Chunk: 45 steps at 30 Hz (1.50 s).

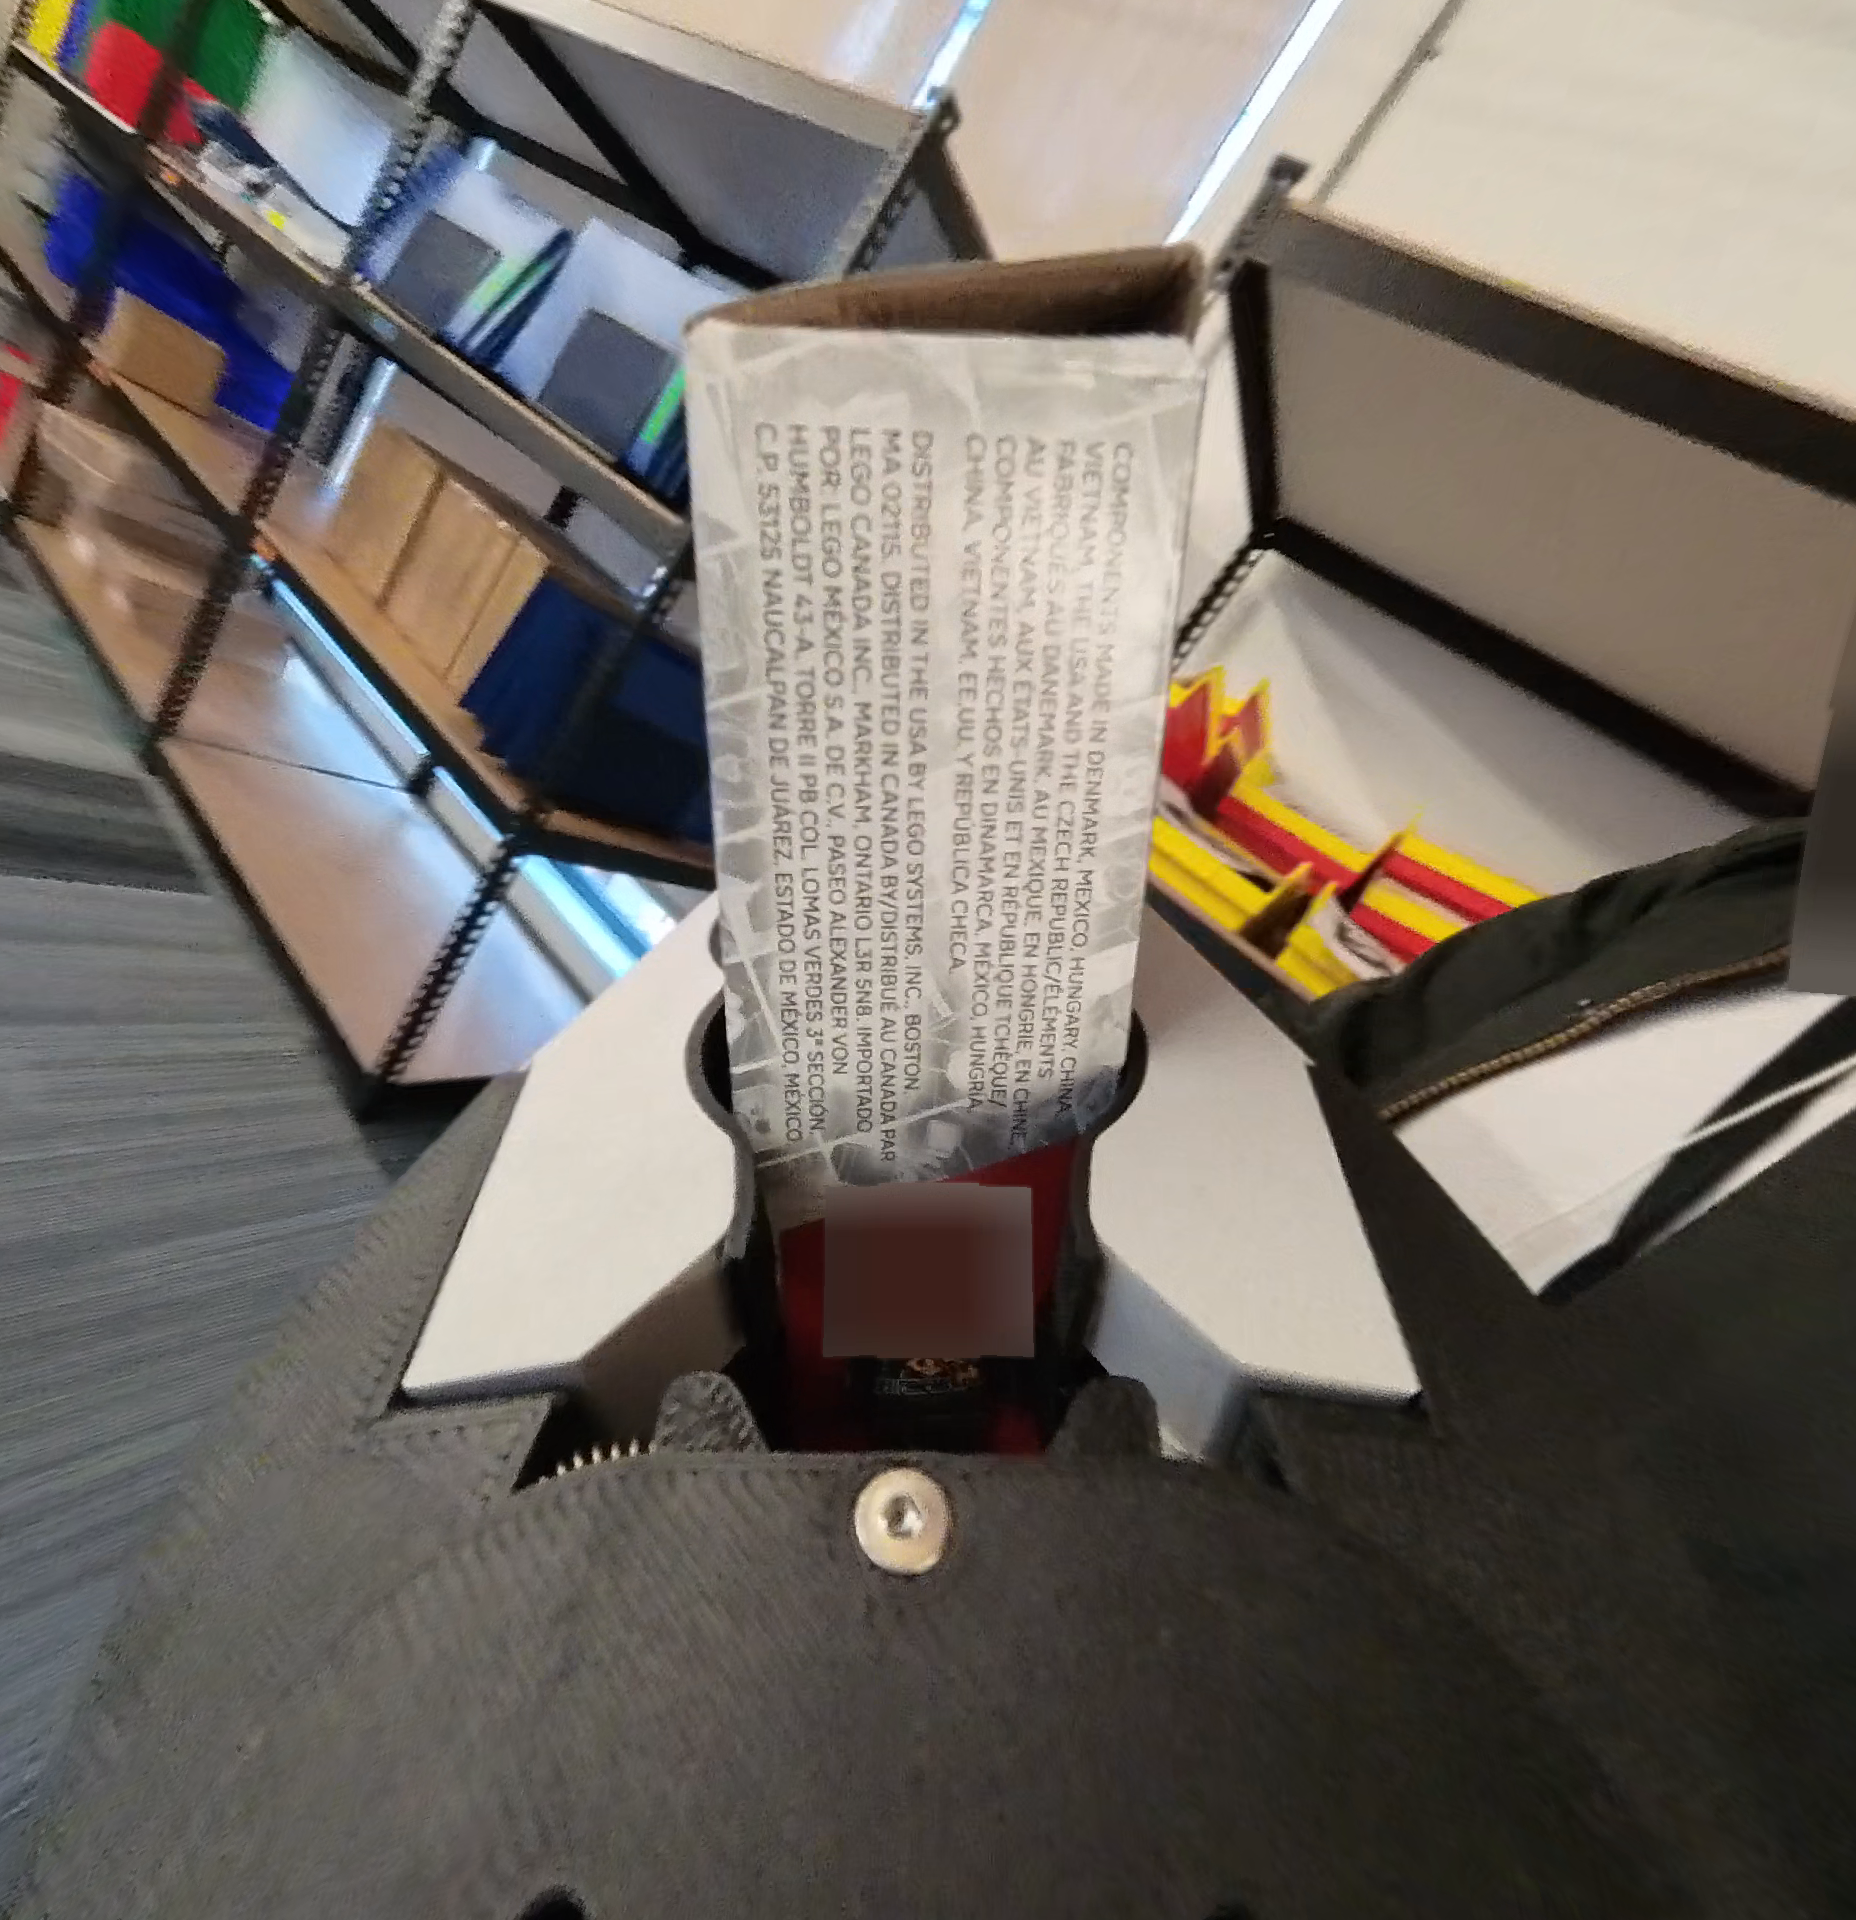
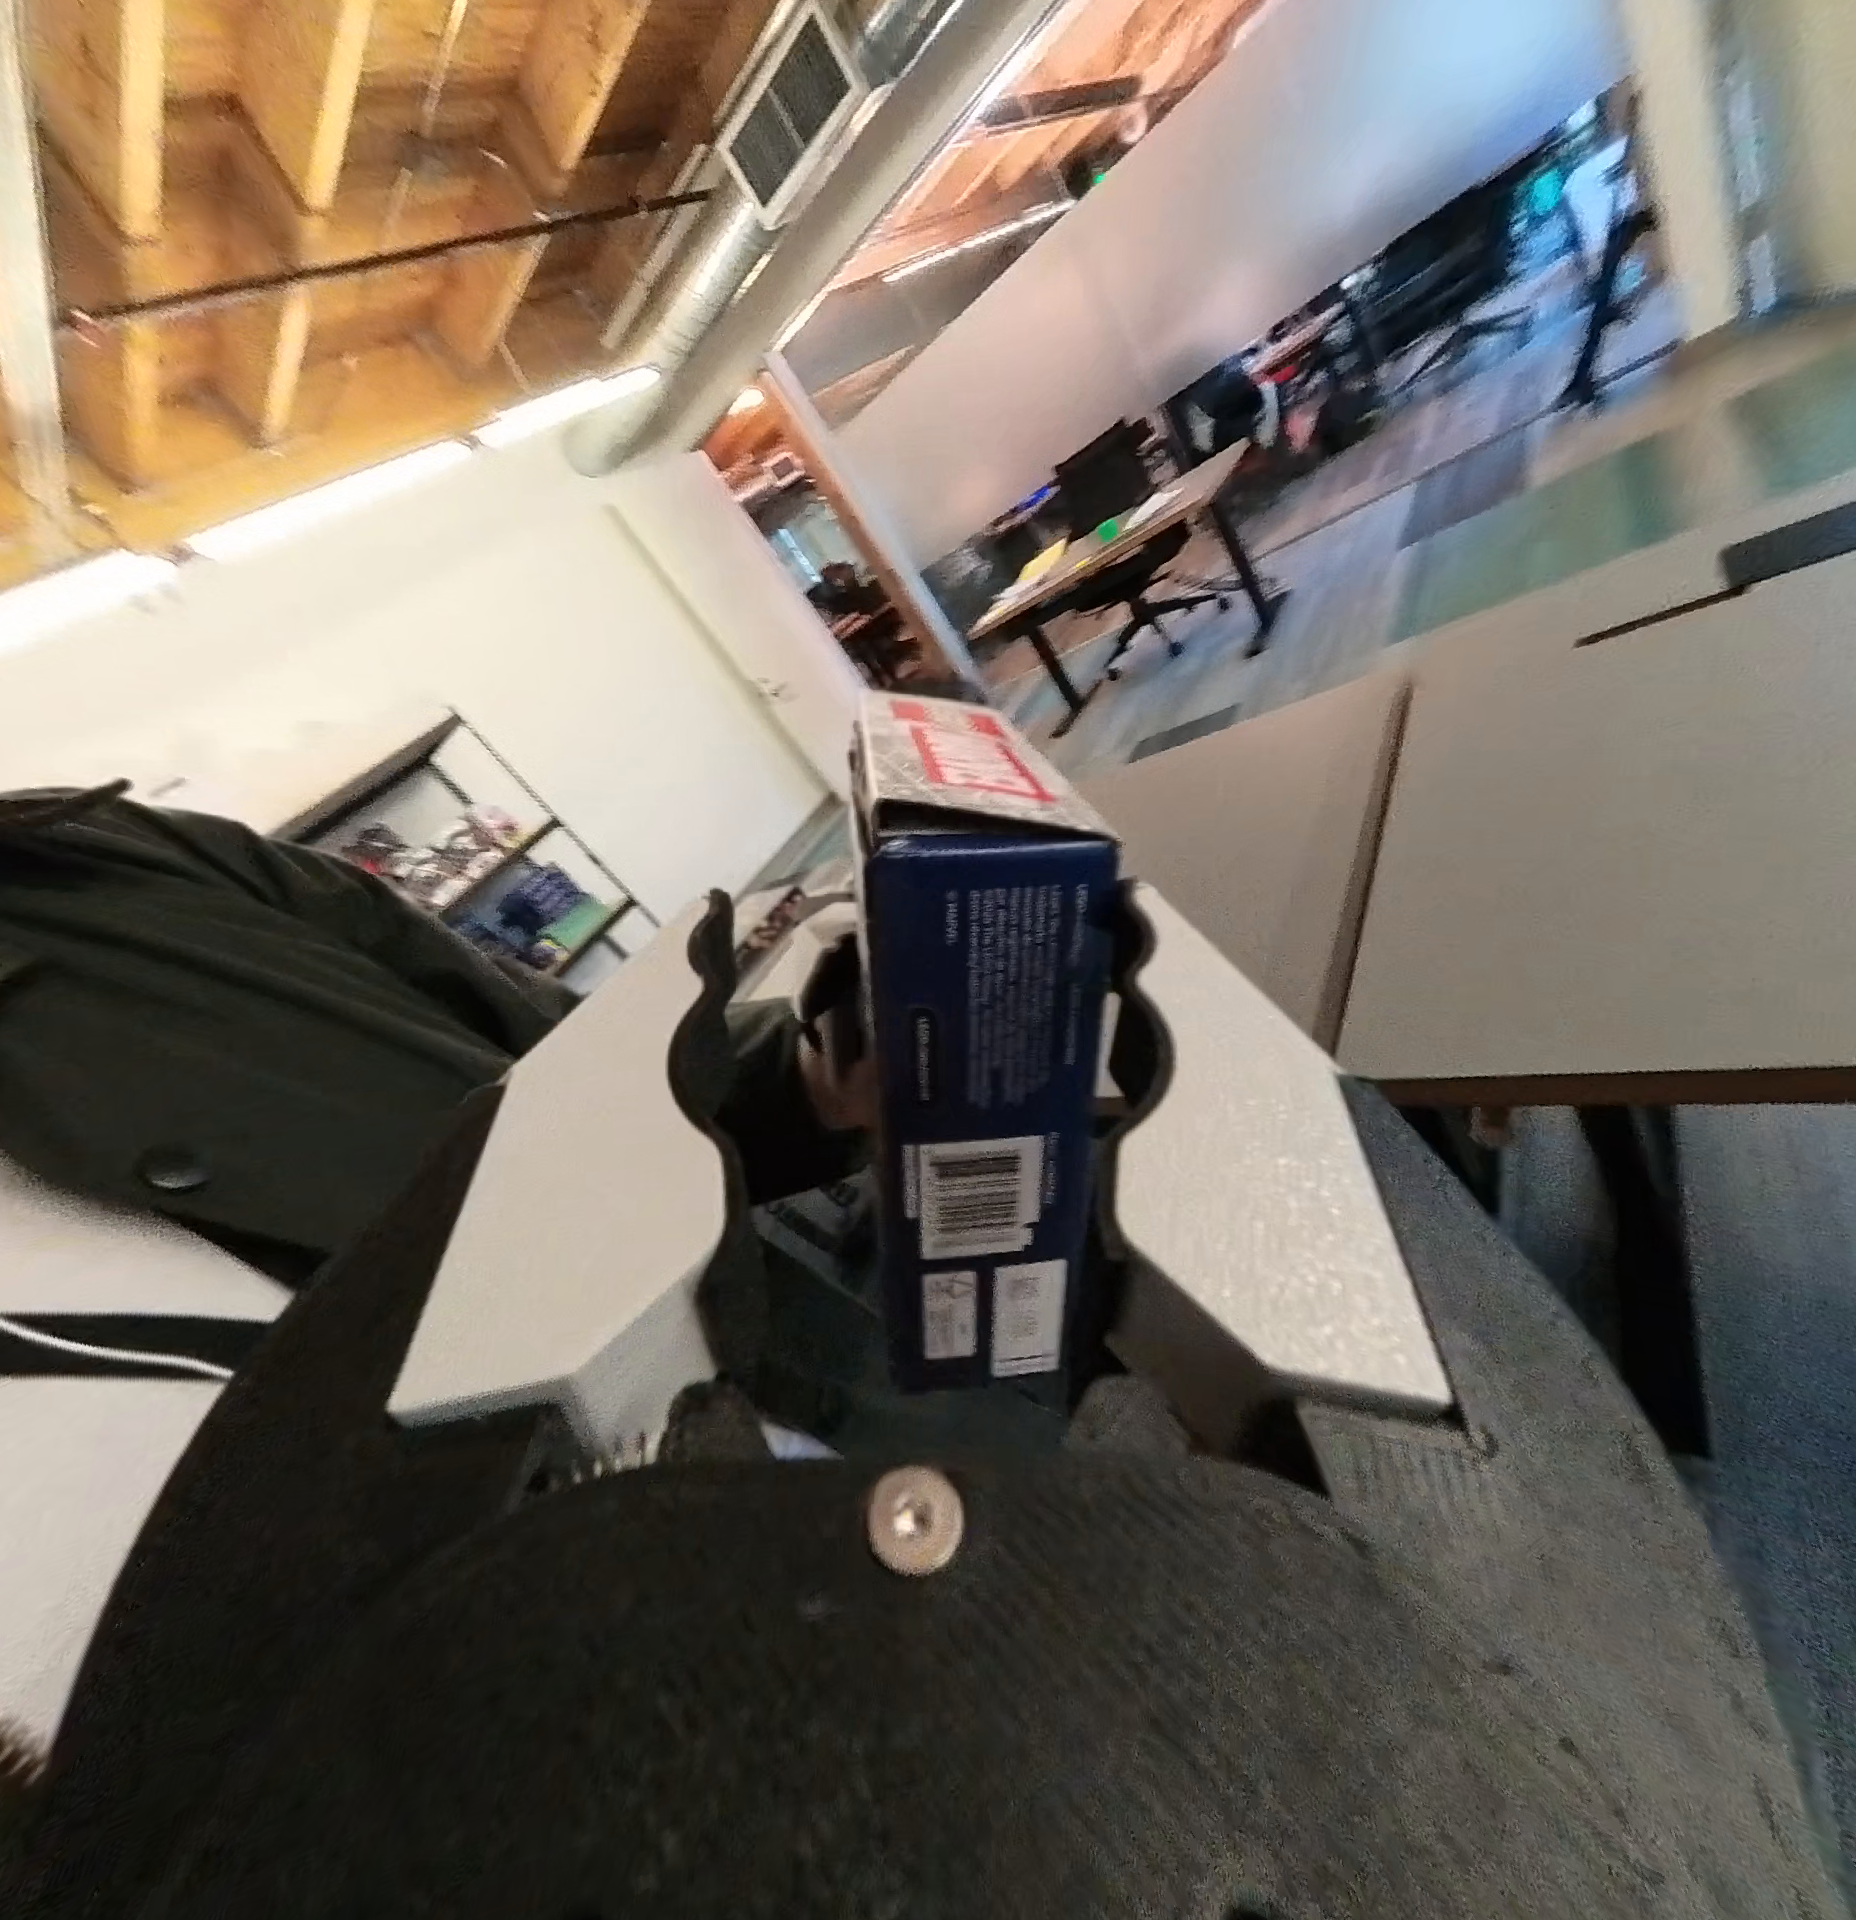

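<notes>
My left gripper [image 1: 919, 1049] is shut on a long grey printed cardboard box [image 1: 934, 623]. The box has a red lower part and points away from the camera, and its far end is open. In the right wrist view a dark blue box [image 2: 991, 1039] with a grey and red top stands between the fingers of my right gripper [image 2: 919, 935]. It lies against the right finger [image 2: 1246, 1195]. A clear gap separates it from the left finger [image 2: 591, 1195], so the jaws stand wider than the box.
Black metal shelving [image 1: 311, 436] holds brown cartons [image 1: 425, 540] and blue bins. Red and yellow items [image 1: 1319, 831] sit on a shelf at right. A person's dark jacket [image 2: 228, 987] is close at left. Grey tabletops [image 2: 1578, 831] lie to the right, with desks and a chair [image 2: 1142, 603] beyond. One gripper's finger ends stand about 6 cm off the other's.
</notes>
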Each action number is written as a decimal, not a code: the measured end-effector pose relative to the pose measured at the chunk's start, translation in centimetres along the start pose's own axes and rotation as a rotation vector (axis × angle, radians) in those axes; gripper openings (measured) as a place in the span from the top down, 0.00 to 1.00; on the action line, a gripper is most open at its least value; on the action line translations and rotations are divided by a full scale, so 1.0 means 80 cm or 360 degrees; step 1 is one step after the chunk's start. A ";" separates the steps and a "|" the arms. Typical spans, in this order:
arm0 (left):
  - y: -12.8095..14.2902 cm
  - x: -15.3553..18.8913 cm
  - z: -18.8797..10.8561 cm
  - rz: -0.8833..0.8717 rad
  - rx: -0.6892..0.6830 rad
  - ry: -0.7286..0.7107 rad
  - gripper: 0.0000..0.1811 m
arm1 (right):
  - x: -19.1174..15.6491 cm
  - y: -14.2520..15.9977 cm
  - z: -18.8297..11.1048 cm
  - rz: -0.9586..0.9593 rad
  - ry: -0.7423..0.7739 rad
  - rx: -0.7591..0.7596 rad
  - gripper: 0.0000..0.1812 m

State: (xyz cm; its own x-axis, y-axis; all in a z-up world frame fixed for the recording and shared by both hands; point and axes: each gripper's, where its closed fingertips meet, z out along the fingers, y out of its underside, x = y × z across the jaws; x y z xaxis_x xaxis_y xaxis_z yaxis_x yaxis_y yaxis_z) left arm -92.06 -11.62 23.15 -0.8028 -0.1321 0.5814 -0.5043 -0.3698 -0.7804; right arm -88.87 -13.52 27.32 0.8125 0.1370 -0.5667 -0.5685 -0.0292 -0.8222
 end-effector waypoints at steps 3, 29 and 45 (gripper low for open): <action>-0.040 -0.063 0.006 0.0008 -0.0023 -0.0025 0.65 | 0.070 -0.022 0.022 0.0036 0.0013 -0.0048 0.61; -0.095 -0.447 -0.116 -0.0048 -0.0033 -0.1135 0.68 | 0.478 0.026 0.147 0.0237 -0.0984 -0.1152 0.69; -0.074 -0.530 -0.356 0.0722 -0.0671 -0.1777 0.68 | 0.587 0.133 0.376 -0.1002 -0.0846 -0.1624 0.65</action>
State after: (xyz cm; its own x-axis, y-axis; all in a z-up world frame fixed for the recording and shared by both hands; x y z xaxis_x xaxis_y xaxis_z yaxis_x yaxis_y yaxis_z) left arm -64.09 22.37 -3.45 -0.3299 -0.9432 -0.0384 -0.4825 0.2035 -0.8520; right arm -60.66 22.38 -6.37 0.6182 0.7663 -0.1753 0.4306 -0.5167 -0.7400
